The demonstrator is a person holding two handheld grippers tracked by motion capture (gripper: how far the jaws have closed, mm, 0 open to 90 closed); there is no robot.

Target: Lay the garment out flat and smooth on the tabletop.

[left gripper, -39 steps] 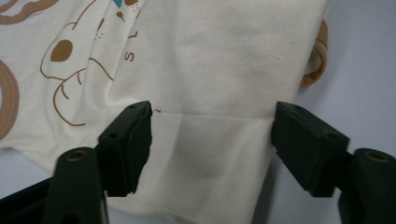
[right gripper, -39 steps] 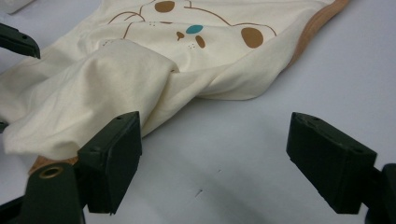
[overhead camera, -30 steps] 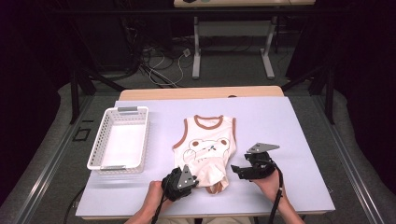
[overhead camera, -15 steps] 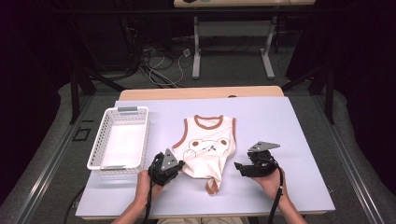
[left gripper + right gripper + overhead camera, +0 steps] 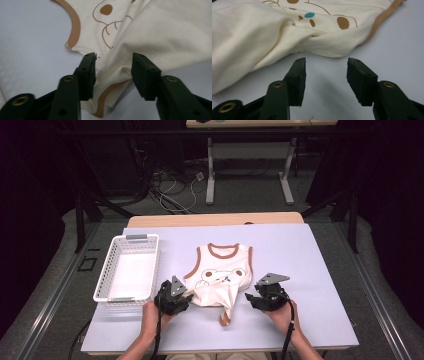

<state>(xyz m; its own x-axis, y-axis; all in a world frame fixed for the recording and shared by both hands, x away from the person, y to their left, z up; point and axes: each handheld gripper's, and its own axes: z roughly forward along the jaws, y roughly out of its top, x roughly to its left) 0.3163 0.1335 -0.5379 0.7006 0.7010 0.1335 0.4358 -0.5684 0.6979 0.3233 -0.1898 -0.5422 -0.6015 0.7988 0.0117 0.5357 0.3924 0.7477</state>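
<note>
White plastic mesh basket [image 5: 107, 282] sits at your left on the pale lavender tabletop [image 5: 310, 270], nothing in it. Just right of it, your left gripper [image 5: 186, 296] has just been opening; its own view shows the jaws spread with the brown-trimmed hem between them, cloth brushing one pad [image 5: 90, 72], no pinch. The cream sleeveless bear-print top [image 5: 222, 275] lies mid-table, its lower edge bunched. Your right gripper [image 5: 325, 65] has just been closing; its jaws stand apart over bare table, just short of the fabric fold.
</note>
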